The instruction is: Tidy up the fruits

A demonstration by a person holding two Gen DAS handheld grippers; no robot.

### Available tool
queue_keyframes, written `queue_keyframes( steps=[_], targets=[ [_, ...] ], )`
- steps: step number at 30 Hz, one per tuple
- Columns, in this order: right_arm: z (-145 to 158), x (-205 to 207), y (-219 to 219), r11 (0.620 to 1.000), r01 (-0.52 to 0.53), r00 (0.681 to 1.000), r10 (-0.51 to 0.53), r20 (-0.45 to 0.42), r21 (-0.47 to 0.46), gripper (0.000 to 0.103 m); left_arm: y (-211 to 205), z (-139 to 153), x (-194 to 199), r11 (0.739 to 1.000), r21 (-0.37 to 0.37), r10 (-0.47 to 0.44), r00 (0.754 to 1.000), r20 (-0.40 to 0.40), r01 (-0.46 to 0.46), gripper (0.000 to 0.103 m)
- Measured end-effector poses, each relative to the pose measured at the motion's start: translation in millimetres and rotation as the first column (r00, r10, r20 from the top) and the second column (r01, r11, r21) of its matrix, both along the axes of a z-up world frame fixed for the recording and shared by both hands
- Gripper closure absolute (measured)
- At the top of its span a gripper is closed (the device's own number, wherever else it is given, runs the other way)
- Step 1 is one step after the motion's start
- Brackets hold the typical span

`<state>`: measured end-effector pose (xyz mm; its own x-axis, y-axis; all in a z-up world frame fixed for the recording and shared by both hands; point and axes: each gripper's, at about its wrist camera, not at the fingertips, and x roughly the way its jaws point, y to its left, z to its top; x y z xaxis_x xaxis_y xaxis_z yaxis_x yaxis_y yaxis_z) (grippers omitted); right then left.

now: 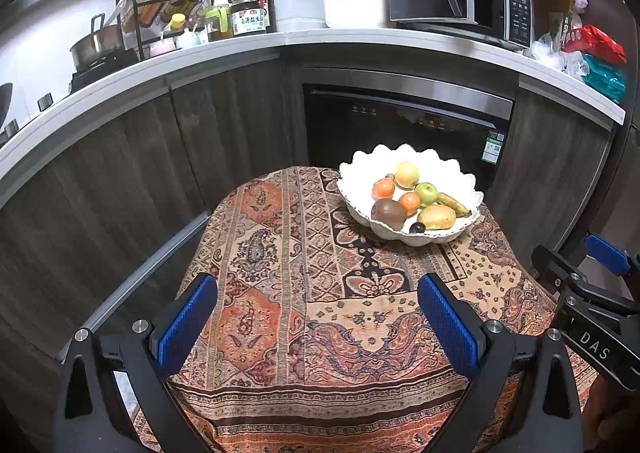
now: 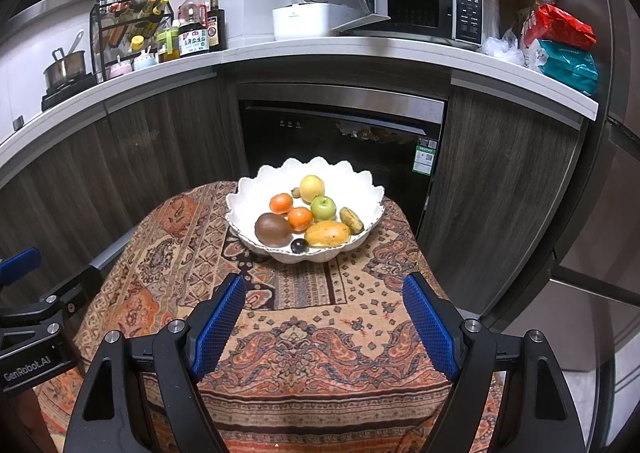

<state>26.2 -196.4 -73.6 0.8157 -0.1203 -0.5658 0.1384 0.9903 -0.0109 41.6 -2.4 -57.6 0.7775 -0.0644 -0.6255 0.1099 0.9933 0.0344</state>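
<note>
A white scalloped bowl point(image 1: 466, 173) point(image 2: 256, 189) stands at the far side of a small table covered by a patterned cloth point(image 1: 280, 293) point(image 2: 320, 341). Inside lie several fruits: a brown kiwi point(image 2: 273, 229), two oranges point(image 2: 300, 218), a green apple point(image 2: 323, 208), a yellow round fruit point(image 2: 312, 188), a mango point(image 2: 327, 233), a small banana point(image 2: 351, 220) and a dark plum point(image 2: 298, 246). My left gripper point(image 1: 318, 293) hovers open over the cloth, short of the bowl. My right gripper point(image 2: 323, 291) is also open and empty, just in front of the bowl.
Behind the table runs a kitchen counter point(image 2: 360, 49) with a dishwasher point(image 2: 340, 141) under it, a microwave point(image 2: 420, 1) with its door open, a rice cooker point(image 2: 304, 13), sauce bottles point(image 2: 194, 33) and a pot point(image 2: 66, 67). Bags point(image 2: 560, 49) lie at the right end.
</note>
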Motion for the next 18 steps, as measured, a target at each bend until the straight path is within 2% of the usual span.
queue_keyframes(
  steps=[18],
  targets=[
    [-0.9, -0.4, -2.1, 1.0, -0.002, 1.0, 0.002, -0.006, 0.004, 0.022, -1.7, 2.8, -3.0, 1.0, 0.007, 0.022, 1.0, -0.008, -0.022, 0.001]
  ],
)
